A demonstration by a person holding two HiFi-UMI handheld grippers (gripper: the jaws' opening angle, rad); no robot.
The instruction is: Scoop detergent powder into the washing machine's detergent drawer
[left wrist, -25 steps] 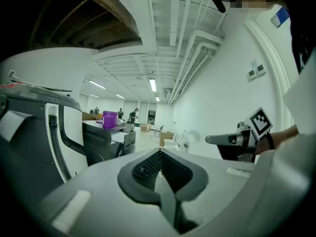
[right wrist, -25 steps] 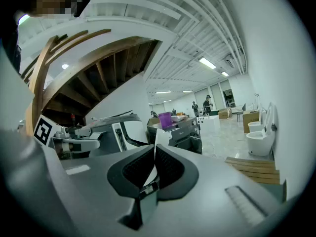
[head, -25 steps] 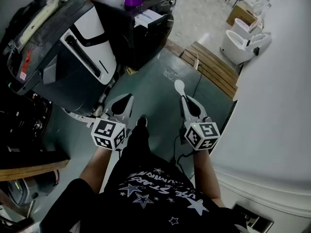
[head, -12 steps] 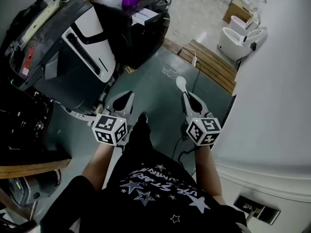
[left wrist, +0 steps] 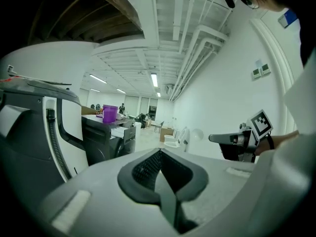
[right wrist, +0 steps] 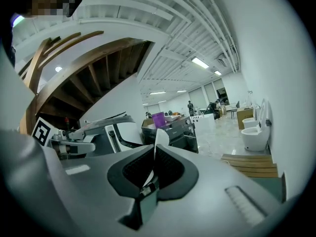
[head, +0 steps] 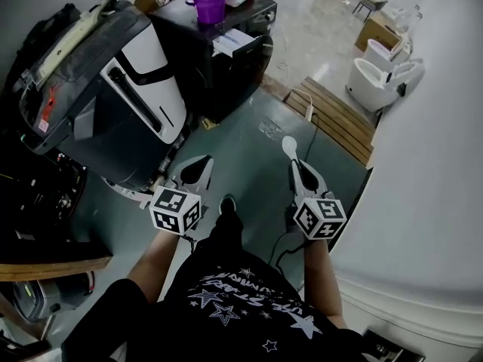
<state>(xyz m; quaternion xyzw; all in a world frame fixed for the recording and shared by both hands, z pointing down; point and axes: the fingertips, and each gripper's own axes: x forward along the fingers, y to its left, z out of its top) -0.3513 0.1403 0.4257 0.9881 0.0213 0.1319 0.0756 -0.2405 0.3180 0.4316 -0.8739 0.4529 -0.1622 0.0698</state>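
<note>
The right gripper (head: 297,166) pinches a white plastic scoop (head: 289,146) by its handle; the left gripper (head: 198,164) is closed, empty. So thinly held, the scoop may twist once loaded.

Purple cup (head: 209,2), white spoon (head: 289,147), black washing machine (head: 225,81).

Workshop-like hall: exposed ceiling pipes (left wrist: 197,36) above the fingers (left wrist: 143,171); loose toilets (head: 373,78), black washing machine (head: 226,66) ahead.
</note>
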